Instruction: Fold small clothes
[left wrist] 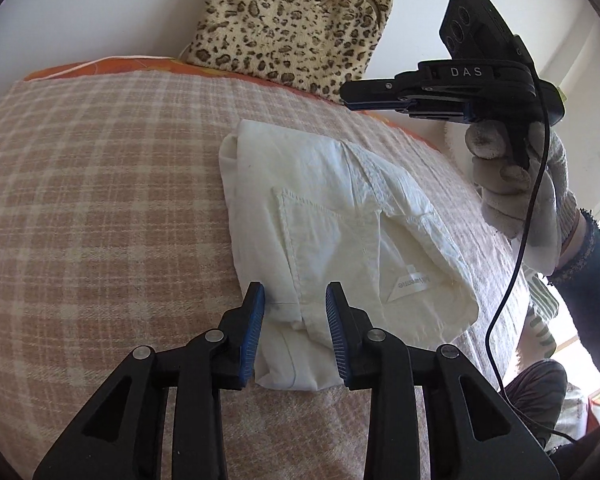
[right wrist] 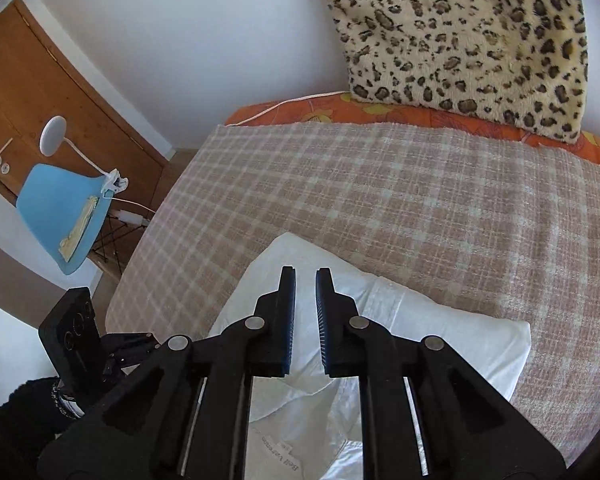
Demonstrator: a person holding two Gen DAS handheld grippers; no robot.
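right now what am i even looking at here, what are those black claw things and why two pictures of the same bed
These are two hand-held grabbing tools, not a robot arm. A person holds one in each hand, and each tool carries a wide-angle camera looking forward along its two fingers. So you get one picture per tool.

In the left tool's picture, the left gripper sits low over the near edge of a folded white garment. Its fingers stand apart on either side of that edge and do not appear to pinch it. Higher up, a gloved hand holds the right gripper.

In the right tool's picture, the right gripper hovers above the same garment, its fingers nearly closed with nothing between them.

The garment lies on a checked blanket covering a bed, with a leopard-print cushion at the wall.
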